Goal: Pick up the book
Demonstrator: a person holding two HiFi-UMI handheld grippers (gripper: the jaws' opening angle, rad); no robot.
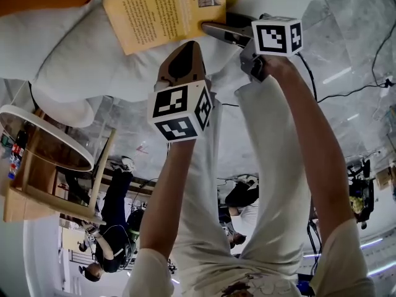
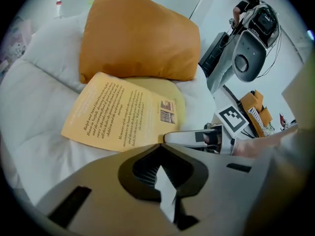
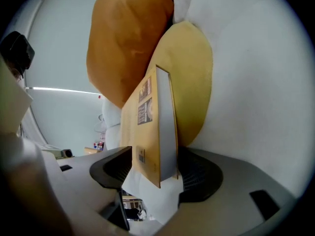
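Observation:
The book, a yellow paperback, lies back cover up on a white duvet. In the left gripper view the book rests partly on a yellow cushion. My right gripper is at its near right corner. In the right gripper view that corner of the book stands between the two jaws of my right gripper, which press on both covers. My left gripper hovers just short of the book's near edge. It is shut and empty, tips together.
An orange pillow lies behind the book against the cushion. A round wooden side table stands at the left. Cables run over the marble floor at the right. People stand in the background.

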